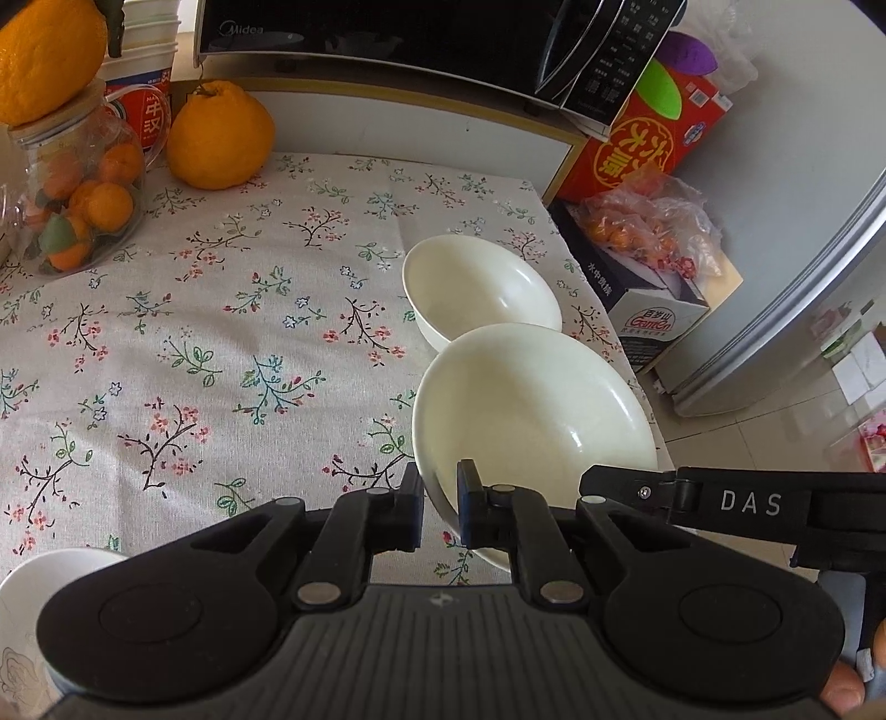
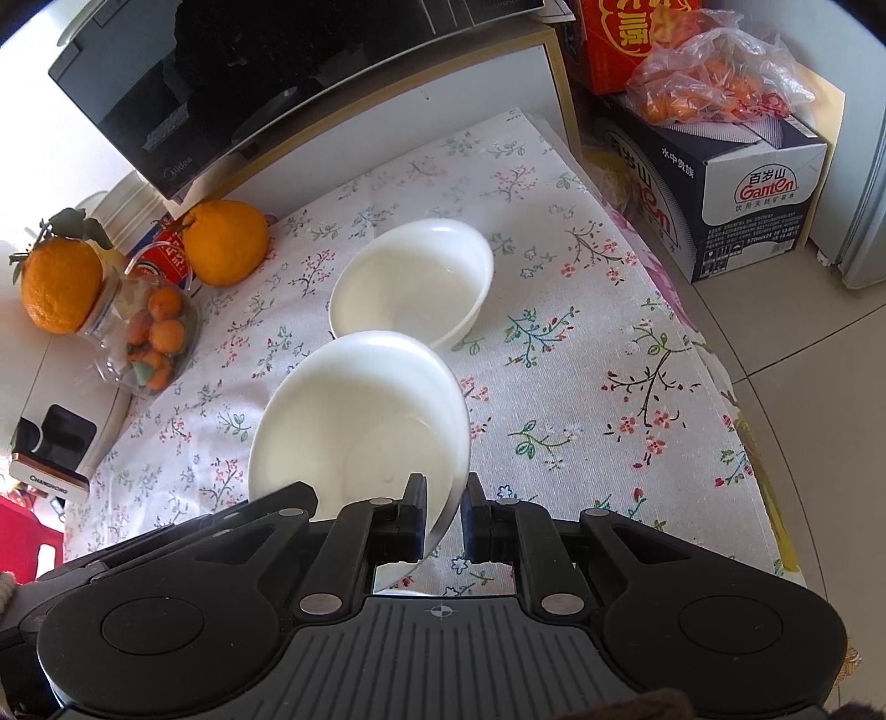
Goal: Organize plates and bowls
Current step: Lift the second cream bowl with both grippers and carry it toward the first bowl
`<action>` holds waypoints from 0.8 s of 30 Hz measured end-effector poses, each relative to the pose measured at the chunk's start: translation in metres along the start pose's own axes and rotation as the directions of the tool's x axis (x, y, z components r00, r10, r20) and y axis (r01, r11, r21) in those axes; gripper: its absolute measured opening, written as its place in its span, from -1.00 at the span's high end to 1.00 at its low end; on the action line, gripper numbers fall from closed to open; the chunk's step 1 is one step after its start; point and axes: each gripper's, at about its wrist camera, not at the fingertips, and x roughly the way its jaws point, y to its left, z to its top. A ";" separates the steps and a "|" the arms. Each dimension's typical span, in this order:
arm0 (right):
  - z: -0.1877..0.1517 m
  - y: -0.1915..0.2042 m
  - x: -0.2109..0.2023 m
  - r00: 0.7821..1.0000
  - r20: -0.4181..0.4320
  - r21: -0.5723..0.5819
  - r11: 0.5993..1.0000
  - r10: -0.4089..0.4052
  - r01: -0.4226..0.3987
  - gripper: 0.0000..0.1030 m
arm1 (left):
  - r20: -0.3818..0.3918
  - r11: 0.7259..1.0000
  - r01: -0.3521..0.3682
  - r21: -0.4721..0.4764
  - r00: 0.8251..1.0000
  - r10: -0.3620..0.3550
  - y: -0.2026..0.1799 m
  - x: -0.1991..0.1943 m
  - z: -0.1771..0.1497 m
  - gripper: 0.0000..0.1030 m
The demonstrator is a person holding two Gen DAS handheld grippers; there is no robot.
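Through the left wrist camera, the left gripper (image 1: 441, 507) was clamped on the near rim of a white bowl (image 1: 531, 410), one pad outside the wall and one inside, the jaws nearly together with only the thin rim between them. That bowl was tilted, its far edge overlapping a second white bowl (image 1: 479, 288) that sat on the floral tablecloth (image 1: 221, 343) just beyond it. And there, from the right edge, the black arm of the right gripper (image 1: 736, 501) reached in toward the same bowl's right-hand rim. At the lower left corner the rim of another white dish (image 1: 33, 598) poked out from behind the gripper body. Back on the cloth stood a big orange citrus fruit (image 1: 220, 137), a glass jar (image 1: 77, 205) of small oranges with another large fruit sitting on its lid, and a black microwave (image 1: 398, 27) behind them.

Over to the right wrist camera: the right gripper (image 2: 447, 520) was pinched on the rim of the tilted white bowl (image 2: 360, 421) too, a pad on either side of the wall, gap narrow. The bowl leaned up toward the left, its far rim overlapping the second white bowl (image 2: 412, 282), which stood upright on the tablecloth (image 2: 609, 360). The left gripper's dark arm (image 2: 249, 504) showed at the bowl's near left edge. Off the table's far corner sat a water carton (image 2: 736, 183) with a plastic bag of oranges (image 2: 714, 83) on top.
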 end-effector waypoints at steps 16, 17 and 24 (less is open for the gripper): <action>-0.006 0.003 -0.022 0.998 0.059 -0.052 0.999 0.013 -0.010 0.75 | 0.033 1.000 0.009 0.010 0.999 -0.009 -0.007 -0.014 -0.006 0.78; -0.007 0.004 -0.024 0.998 0.062 -0.059 0.998 0.013 -0.009 0.75 | 0.035 1.000 0.007 0.014 0.999 -0.008 -0.008 -0.016 -0.007 0.78; -0.018 0.016 -0.034 0.995 0.096 -0.132 0.991 0.001 0.012 0.74 | 0.043 1.000 -0.003 0.017 0.999 0.003 -0.009 -0.026 -0.014 0.77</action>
